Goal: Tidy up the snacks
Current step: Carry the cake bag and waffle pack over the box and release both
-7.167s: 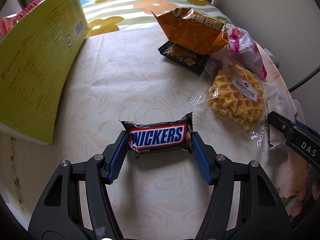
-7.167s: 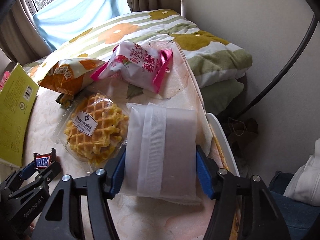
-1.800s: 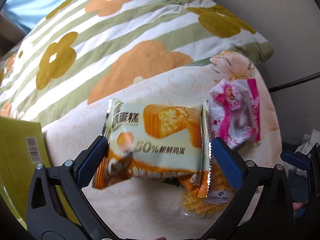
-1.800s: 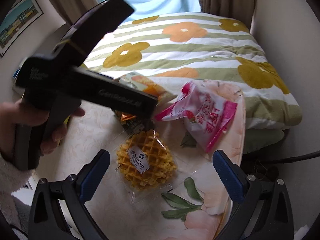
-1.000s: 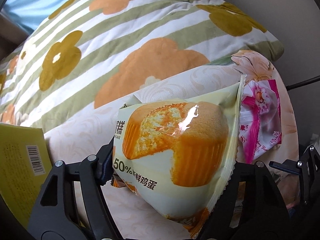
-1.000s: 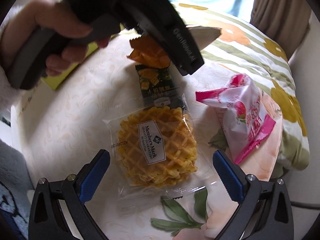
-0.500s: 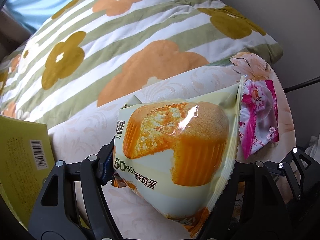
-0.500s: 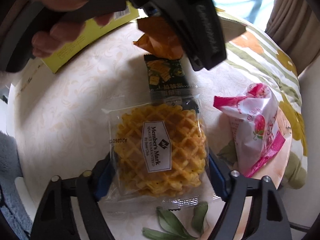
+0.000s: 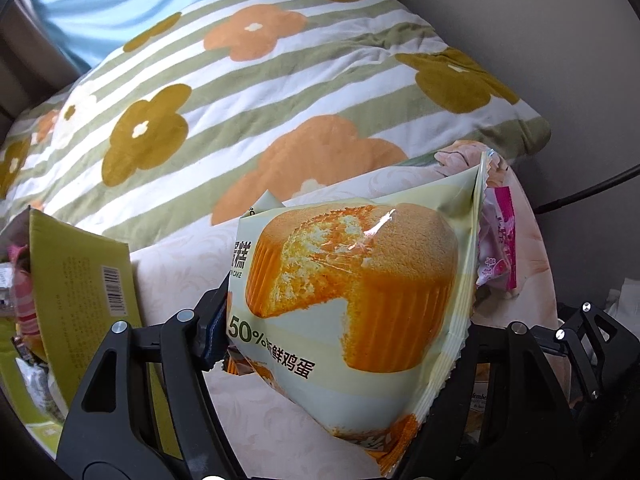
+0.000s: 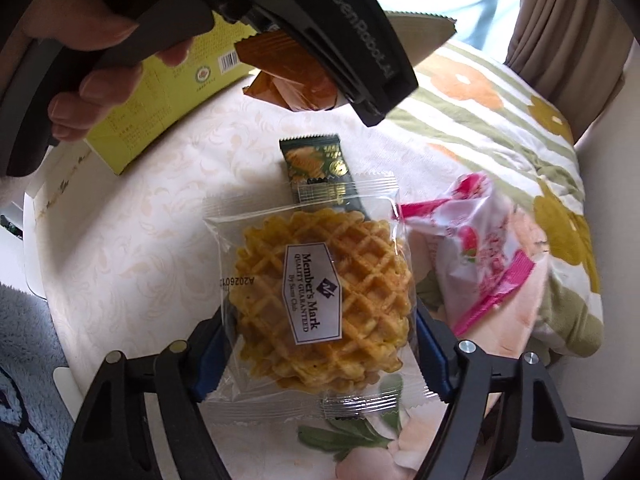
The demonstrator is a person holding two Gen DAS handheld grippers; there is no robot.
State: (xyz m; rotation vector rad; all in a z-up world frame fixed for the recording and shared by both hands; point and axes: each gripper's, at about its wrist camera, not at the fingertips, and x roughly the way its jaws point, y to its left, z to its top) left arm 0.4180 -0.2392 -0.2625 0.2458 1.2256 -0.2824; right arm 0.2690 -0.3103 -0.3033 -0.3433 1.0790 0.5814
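Note:
My left gripper (image 9: 340,344) is shut on a pale green cake packet (image 9: 352,292) with a sponge cake picture, held above the table. In the right wrist view that gripper (image 10: 348,56) hangs high at the top with the packet's orange underside (image 10: 292,76) showing. My right gripper (image 10: 316,348) is shut on a clear-wrapped waffle (image 10: 320,292) labelled Member's Mark, at the table surface. A dark green cracker packet (image 10: 316,164) lies just beyond the waffle. A pink and white packet (image 10: 476,248) lies to its right, and also shows in the left wrist view (image 9: 496,256).
A yellow-green box (image 9: 80,296) stands open at the left with snacks inside; it also shows in the right wrist view (image 10: 160,100). A flowered striped quilt (image 9: 248,92) lies beyond the cream-clothed table (image 10: 132,248). The table edge and a blue rug (image 10: 24,340) are at the left.
My right gripper has moved in and closed on the waffle. My left gripper has carried the cake packet up and left, bringing the yellow-green box more into view.

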